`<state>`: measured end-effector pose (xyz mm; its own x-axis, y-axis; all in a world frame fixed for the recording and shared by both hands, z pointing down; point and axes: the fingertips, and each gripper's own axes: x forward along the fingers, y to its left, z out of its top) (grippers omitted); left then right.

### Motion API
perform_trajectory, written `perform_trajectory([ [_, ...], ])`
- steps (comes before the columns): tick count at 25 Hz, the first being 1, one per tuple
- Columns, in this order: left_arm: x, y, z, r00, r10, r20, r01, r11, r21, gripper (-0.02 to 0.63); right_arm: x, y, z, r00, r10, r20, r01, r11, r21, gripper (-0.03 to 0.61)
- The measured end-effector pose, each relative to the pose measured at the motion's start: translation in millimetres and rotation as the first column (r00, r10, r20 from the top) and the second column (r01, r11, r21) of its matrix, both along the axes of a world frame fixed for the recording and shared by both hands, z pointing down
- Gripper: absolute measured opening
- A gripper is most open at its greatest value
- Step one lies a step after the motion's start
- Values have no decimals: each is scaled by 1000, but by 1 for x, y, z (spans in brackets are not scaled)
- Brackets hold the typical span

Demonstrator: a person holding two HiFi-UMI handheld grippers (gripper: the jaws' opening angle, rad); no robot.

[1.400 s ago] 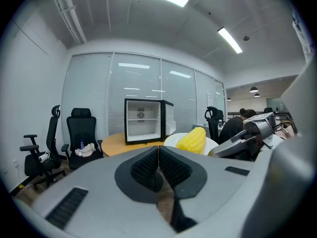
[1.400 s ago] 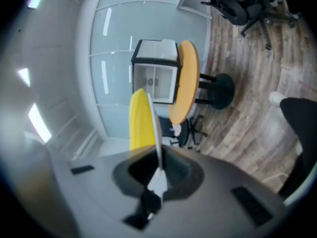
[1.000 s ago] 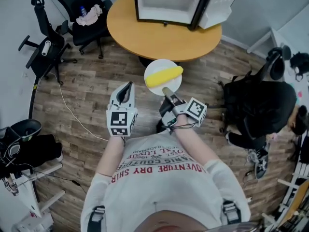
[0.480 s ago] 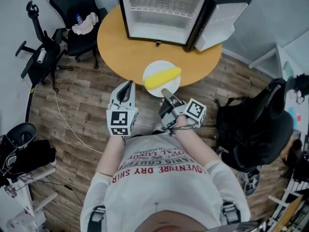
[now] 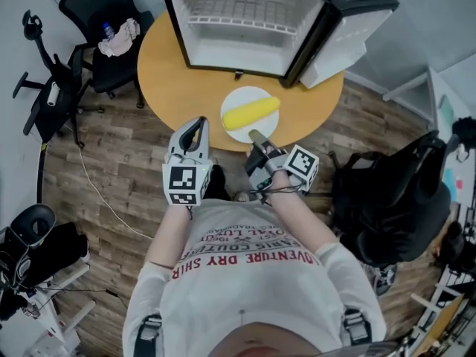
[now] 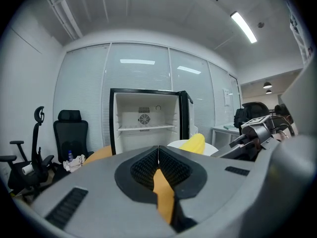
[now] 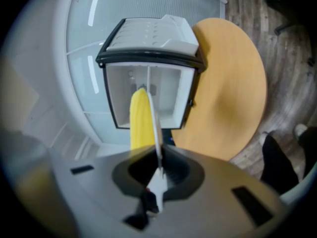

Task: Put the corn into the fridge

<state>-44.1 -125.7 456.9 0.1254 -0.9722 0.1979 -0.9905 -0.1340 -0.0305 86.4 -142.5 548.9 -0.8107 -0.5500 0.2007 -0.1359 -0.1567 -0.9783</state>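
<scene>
A yellow corn cob [image 5: 251,113] lies on a white plate [image 5: 239,134]. My right gripper [image 5: 255,137] is shut on the plate's near rim and holds it level over the near edge of the round wooden table [image 5: 167,80]. In the right gripper view the plate [image 7: 153,115] is seen edge-on between the jaws, with the corn [image 7: 141,123] to its left. The small fridge [image 5: 245,21] stands on the table with its door swung open to the right and its shelves bare. My left gripper [image 5: 199,123] is shut and empty, beside the plate on its left.
Black office chairs [image 5: 97,21] stand left of the table, one with a cloth and a bottle on it. A black chair with a bag [image 5: 387,199] is at the right. A cable [image 5: 97,192] runs over the wooden floor.
Both grippers and the plate with the corn have moved forward to the table. The plate, over the floor before, is now above the table's edge, closer to the open fridge.
</scene>
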Motion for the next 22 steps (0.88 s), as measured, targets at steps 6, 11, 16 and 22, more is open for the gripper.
perform_trajectory([
  [6,-27,-74,-1,996,92,5,-92,996,11,28,-33,-58,1,997,74,2,-73,997,-10,37],
  [11,-52,-131,-6,989,148,17,-149,988,29,28,-57,-110,-8,991,132,18,-132,991,11,37],
  [16,-76,-176,-14,983,180,14,-181,982,51,28,-71,-151,-17,980,197,25,-198,980,11,38],
  [22,-94,-206,-15,976,218,1,-218,974,55,28,-83,-186,-25,968,252,17,-252,967,15,37],
])
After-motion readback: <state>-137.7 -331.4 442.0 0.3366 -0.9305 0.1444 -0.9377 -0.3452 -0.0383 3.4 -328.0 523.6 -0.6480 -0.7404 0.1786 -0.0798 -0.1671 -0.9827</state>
